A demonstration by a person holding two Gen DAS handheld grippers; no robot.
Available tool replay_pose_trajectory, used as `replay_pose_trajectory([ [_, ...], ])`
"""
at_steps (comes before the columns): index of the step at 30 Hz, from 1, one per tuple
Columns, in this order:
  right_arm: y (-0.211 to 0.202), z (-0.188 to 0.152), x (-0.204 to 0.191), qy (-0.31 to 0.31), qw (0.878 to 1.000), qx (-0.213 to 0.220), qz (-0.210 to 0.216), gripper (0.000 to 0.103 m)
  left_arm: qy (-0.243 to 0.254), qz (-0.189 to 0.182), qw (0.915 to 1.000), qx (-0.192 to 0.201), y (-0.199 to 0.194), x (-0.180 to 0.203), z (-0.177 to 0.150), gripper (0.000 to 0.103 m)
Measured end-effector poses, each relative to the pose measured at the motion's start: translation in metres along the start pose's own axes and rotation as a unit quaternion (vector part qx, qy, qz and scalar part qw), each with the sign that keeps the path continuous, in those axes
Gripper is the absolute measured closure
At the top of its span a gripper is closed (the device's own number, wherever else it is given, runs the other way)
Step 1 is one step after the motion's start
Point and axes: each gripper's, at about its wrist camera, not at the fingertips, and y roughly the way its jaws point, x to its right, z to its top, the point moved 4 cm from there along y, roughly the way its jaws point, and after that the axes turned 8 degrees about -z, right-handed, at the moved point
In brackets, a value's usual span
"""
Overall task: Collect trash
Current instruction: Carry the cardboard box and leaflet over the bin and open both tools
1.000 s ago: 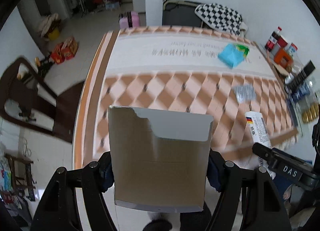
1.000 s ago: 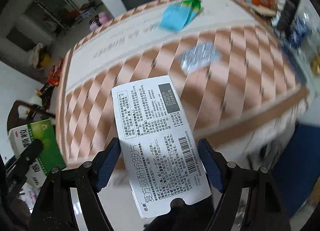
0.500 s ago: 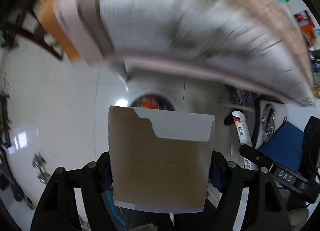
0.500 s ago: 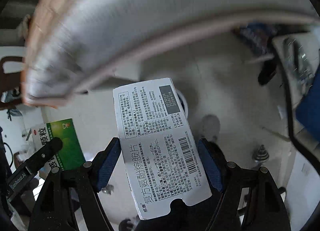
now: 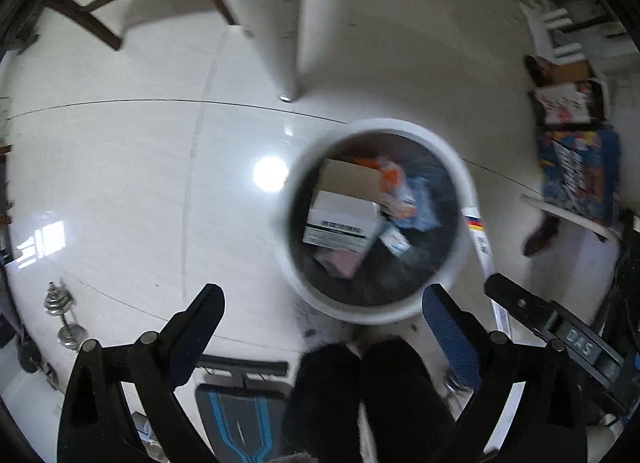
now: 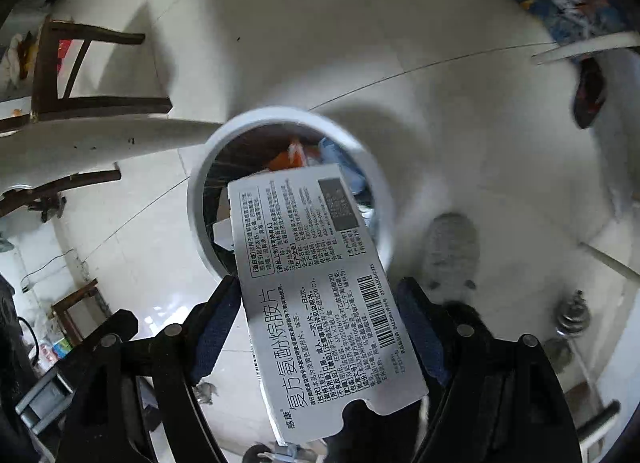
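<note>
A round white trash bin (image 5: 468, 199) with a dark liner stands on the tiled floor and holds several boxes and wrappers. The brown cardboard box (image 5: 348, 179) lies inside it. My left gripper (image 5: 320, 315) is open and empty above the bin's near rim. My right gripper (image 6: 320, 315) is shut on a white medicine box (image 6: 320, 287) with black print and a barcode, held over the bin (image 6: 200, 187). The same box's edge (image 5: 478, 235) shows at the right in the left wrist view.
A white table leg (image 5: 280, 15) and a dark wooden chair (image 6: 80, 75) stand by the bin. Dumbbells (image 5: 64, 315) lie on the floor. A black and blue bench (image 5: 240, 399) and my dark shoes (image 5: 360, 383) are below the grippers.
Both grippers swung down from the table to the floor bin. The left gripper opened and let go of the cardboard box, which now lies in the bin. The right still holds its box.
</note>
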Motion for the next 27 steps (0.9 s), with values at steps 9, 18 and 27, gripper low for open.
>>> replay_pose_trajectory([
  [9,0.007,-0.011,-0.012,-0.056,0.997,0.018,-0.042,0.0,-0.004,0.056,0.9983,0.011,-0.019,-0.017,-0.017,0.002],
  [18,-0.053,-0.022,-0.02,-0.107,0.986,0.046,-0.116,0.0,0.025,0.075,0.9965,0.029,-0.07,0.003,-0.03,0.002],
  [27,-0.125,-0.039,-0.03,-0.138,0.98,0.063,-0.126,0.0,0.03,0.058,0.9972,0.037,-0.123,0.019,-0.054,0.002],
])
